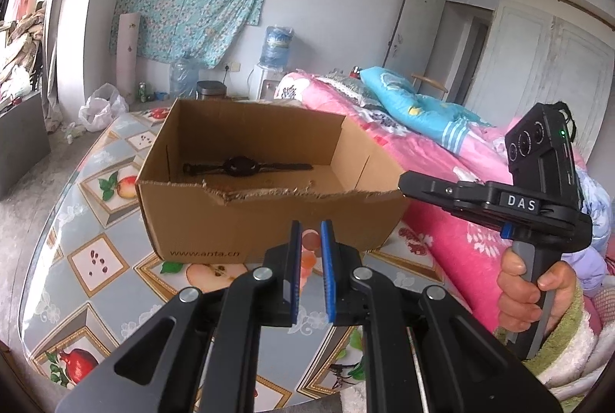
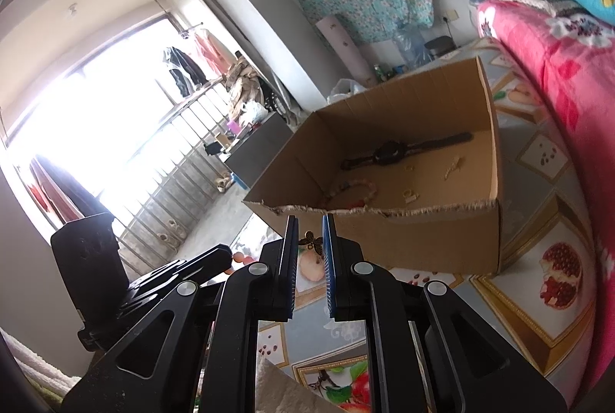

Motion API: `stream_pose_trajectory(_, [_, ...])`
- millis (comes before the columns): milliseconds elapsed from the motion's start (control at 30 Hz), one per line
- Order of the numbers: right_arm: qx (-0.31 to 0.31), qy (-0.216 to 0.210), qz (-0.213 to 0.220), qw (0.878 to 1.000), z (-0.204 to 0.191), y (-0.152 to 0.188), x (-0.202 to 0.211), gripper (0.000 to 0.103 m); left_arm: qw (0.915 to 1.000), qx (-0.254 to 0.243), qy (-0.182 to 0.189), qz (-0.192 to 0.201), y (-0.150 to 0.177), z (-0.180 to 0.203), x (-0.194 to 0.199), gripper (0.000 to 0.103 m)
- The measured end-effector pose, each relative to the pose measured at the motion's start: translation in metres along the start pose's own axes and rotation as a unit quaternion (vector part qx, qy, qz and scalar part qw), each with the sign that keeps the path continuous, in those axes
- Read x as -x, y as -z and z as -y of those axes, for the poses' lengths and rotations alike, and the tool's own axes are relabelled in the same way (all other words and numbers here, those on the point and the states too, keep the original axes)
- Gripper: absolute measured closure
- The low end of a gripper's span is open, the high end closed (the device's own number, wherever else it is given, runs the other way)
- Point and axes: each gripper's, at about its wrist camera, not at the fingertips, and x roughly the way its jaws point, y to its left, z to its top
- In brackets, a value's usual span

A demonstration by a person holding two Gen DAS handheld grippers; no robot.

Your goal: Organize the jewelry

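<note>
Right gripper (image 2: 310, 240): jaws nearly closed, pinching a small butterfly-shaped ornament (image 2: 312, 243) between the blue pads near their tips; the piece is dark bronze with openwork wings; it is held just short of the torn front edge of the cardboard box (image 2: 423, 243), not inside it.

Left gripper (image 1: 311, 232): jaws drawn almost together with a narrow gap, nothing between them; it points at the box front from above the fruit-patterned table cover (image 1: 100, 259).

Box contents, seen from the right wrist: a black wristwatch (image 2: 399, 149) laid flat with its strap stretched out; a pale pink bead bracelet (image 2: 355, 192) near the front wall; several small gold-coloured pieces (image 2: 451, 167) scattered on the floor, too small to identify.

A pink floral quilt (image 1: 442, 151) lies beside the table.
</note>
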Motion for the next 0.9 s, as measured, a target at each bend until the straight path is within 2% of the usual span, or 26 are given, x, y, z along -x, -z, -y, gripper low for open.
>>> stream_pose_trajectory(267, [0.040,0.010,0.028,0.999,-0.011,-0.036,0.015,0.093,0.9987,0.009,0.041,0.030,-0.028,0.002,0.016,0.094])
stream_pose_trajectory(467, [0.060,0.013,0.025,0.998,-0.008,-0.071,0.013,0.093,0.9975,-0.006,0.042,0.057,-0.058,-0.002,0.026,0.094])
stream_pose_trajectory(567, [0.064,0.017,0.003,0.998,-0.003,-0.083,-0.001,0.092,0.9971,-0.010,0.042,0.063,-0.070,-0.004,0.024,0.094])
stream_pose_trajectory(700, [0.070,0.041,-0.058,0.995,0.008,-0.090,-0.029,0.093,0.9980,-0.001,0.039,0.050,-0.082,-0.011,0.007,0.094])
stream_pose_trajectory(900, [0.082,0.085,-0.166,0.979,0.031,-0.094,-0.078,0.093,0.9994,0.010,0.026,0.018,-0.087,-0.023,-0.028,0.094])
